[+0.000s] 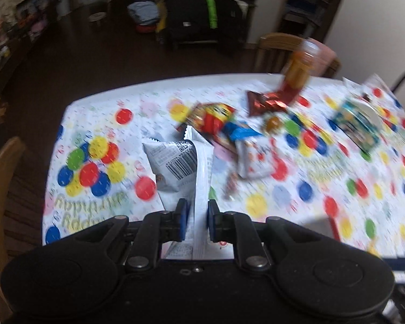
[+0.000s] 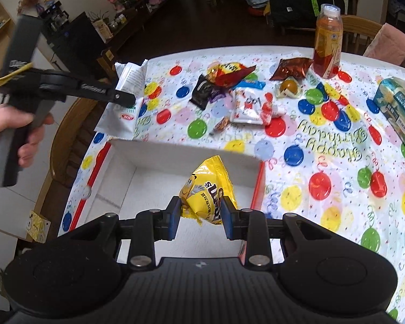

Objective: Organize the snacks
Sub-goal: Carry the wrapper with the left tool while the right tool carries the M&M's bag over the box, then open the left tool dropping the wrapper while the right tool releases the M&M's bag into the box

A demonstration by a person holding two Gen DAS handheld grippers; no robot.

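Above the white box [image 2: 137, 159], at the near left corner of the balloon-patterned tablecloth [image 2: 324, 216], a yellow candy bag [image 2: 206, 189] is pinched between the blue pads of the right gripper [image 2: 201, 217]. A white snack packet [image 1: 186, 167] is clamped by the left gripper [image 1: 197, 218] and held clear of the table, just beyond the box's far left corner in the right wrist view. Other snacks [image 2: 237, 86] are scattered mid-table, with an orange bottle [image 2: 327, 29] standing behind them and a tissue pack [image 2: 399, 108] lying at the right edge.
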